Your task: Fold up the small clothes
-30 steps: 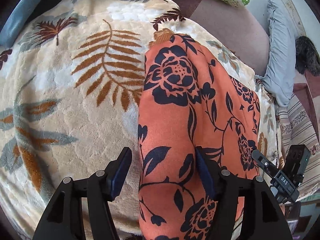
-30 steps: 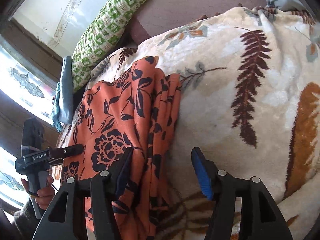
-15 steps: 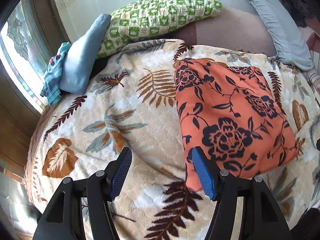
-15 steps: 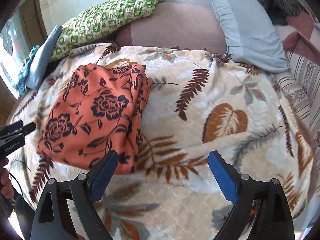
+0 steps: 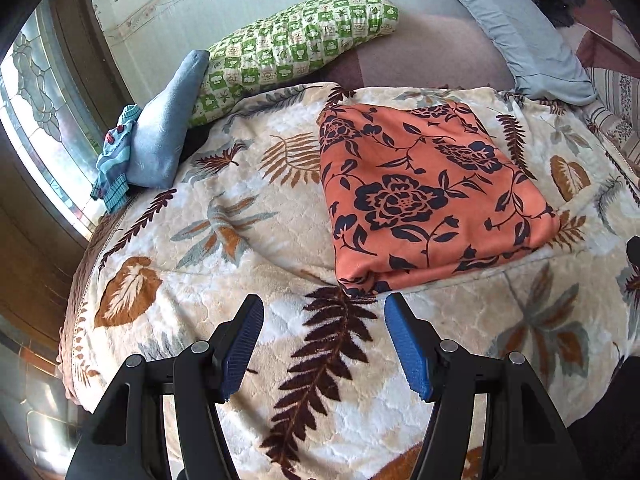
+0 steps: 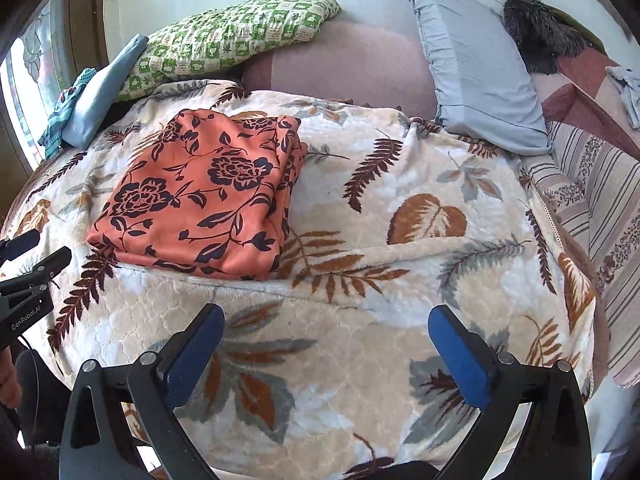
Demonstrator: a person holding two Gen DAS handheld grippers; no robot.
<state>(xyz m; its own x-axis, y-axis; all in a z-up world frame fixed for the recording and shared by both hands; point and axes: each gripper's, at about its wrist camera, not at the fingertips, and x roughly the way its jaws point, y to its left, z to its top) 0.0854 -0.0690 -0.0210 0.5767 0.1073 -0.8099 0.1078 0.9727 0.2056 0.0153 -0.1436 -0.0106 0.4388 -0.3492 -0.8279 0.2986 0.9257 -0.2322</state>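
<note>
My right gripper sits at the bottom of its own view with the blue pads spread as wide as they go; the jaws have just been opening, and nothing lies between them but bare blanket. My left gripper, low in the centre of its view, stands partly open and likewise holds nothing, its pads framing a dark fern print just short of the garment's near corner without touching it. Out from there, the orange floral garment lies folded into a flat, roughly square packet on the blanket, right of centre in the left view and left of centre in the right view, with the stacked edges showing along its right side in the right view. I judge this piece finished and the fold step closed out, both tools clear of it. The next move, as I read it, calls for fetching another small item: the likeliest candidate is the striped blue-green cloth bunched at the left edge of the frame, against a blue pillow (I cannot tell from here whether it is clothing). The green checked pillow rests behind it, at upper centre.
</note>
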